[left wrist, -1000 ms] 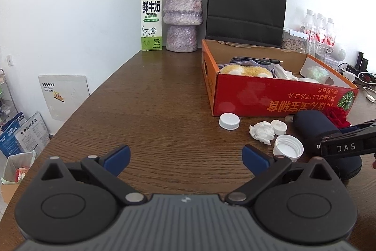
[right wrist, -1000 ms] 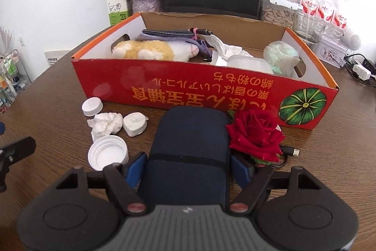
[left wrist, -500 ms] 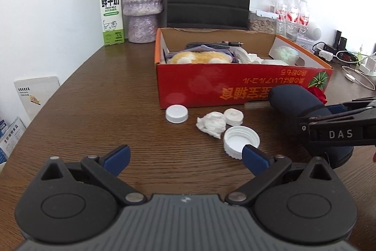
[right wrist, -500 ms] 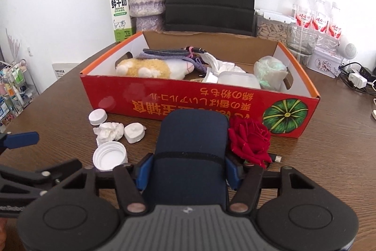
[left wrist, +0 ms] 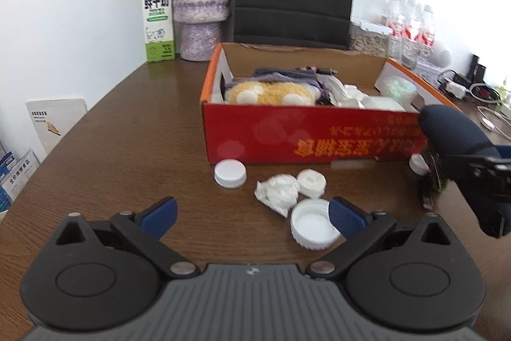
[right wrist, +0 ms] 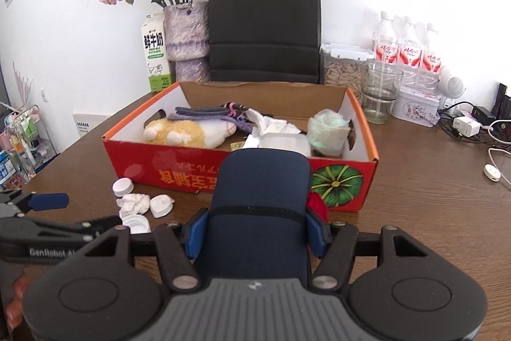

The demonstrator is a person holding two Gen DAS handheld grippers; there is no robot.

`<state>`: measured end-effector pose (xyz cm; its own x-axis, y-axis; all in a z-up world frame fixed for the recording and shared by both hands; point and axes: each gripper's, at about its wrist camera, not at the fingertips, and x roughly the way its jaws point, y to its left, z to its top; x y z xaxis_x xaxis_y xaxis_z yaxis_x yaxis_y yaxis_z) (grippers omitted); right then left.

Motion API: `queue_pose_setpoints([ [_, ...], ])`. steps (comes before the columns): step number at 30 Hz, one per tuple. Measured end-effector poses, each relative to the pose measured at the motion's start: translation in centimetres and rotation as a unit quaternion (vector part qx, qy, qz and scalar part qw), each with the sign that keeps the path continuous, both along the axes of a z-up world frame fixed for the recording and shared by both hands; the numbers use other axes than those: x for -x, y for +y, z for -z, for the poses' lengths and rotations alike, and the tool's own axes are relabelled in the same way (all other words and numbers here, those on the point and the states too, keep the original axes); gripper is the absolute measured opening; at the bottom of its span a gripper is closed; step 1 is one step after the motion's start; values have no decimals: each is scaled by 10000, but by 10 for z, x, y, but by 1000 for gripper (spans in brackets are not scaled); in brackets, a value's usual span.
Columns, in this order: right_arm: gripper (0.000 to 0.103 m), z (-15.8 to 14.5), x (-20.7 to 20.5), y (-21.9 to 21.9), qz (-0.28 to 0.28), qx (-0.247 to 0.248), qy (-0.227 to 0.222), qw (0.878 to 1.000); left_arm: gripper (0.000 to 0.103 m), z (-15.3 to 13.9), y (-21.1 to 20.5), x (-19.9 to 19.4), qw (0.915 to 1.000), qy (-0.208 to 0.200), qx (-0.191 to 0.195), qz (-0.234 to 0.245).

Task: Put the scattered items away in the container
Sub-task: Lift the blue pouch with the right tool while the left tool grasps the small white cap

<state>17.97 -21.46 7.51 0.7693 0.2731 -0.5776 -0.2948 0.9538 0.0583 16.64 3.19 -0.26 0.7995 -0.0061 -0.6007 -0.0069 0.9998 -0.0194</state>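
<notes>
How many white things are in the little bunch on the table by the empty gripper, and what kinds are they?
White caps: 3 (closed cap, small cap, big open cap)
Crumpled tissue: 1
Total: 4

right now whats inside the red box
In the red box: a yellow plush toy, braided cable, crumpled tissue, a white tub and greenish bundle. Anything beneath them is covered.
</notes>
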Motion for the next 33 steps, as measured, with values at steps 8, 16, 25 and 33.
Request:
queue_pose_setpoints([
  [8, 61, -6, -9, -13, 33, -29, -157, 9999, 96, -9, 10, -26, 9992, -21, -109, -381],
  [16, 61, -5, -17, -27, 242, 5, -170, 9996, 81, 4, 22, -51, 9983, 224, -152, -511],
  [25, 61, -4, -25, -36, 402, 44, -228, 9989, 58, 13, 23, -65, 9983, 387, -124, -428],
  [33, 61, -2, -29, -36, 387, 15, -201, 9990, 29, 17, 20, -66, 9985, 455, -145, -276],
])
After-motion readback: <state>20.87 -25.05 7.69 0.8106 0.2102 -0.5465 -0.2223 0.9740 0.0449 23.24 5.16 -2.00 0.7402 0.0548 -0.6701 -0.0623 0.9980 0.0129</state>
